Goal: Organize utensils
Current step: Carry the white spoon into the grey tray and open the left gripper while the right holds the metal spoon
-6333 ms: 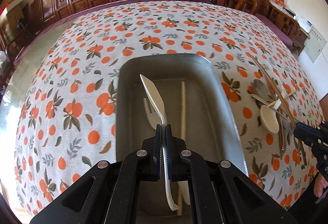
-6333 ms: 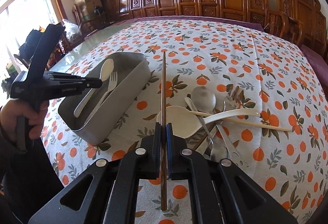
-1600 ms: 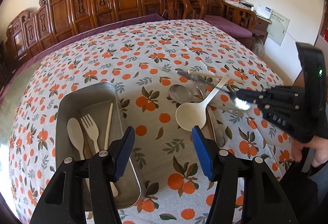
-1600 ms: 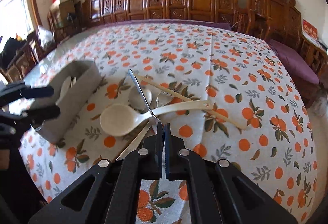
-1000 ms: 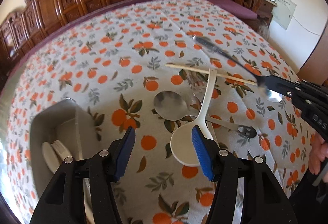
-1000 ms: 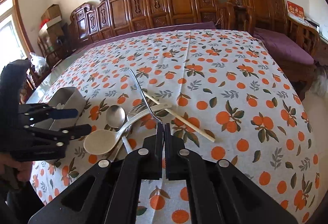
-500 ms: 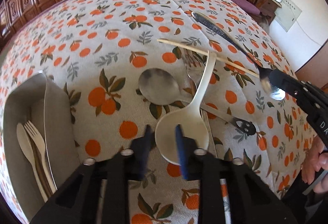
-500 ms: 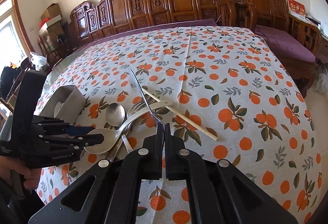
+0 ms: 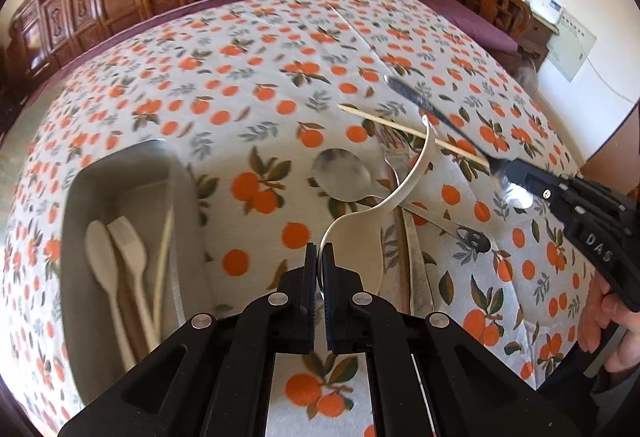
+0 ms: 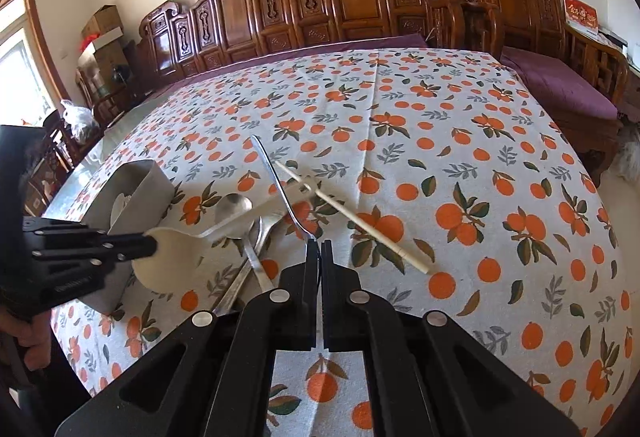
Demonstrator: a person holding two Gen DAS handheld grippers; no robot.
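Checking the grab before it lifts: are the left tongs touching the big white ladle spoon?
Touching. In the left wrist view the left tongs are shut on the rim of the white ladle spoon; the right wrist view shows their tips meeting its bowl too.

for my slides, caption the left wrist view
Left gripper shut on white ladle beside metal tray.

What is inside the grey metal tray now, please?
The grey metal tray holds a white spoon, a white fork and a pale chopstick. Their near ends and the tray's near part are hidden behind the left gripper.
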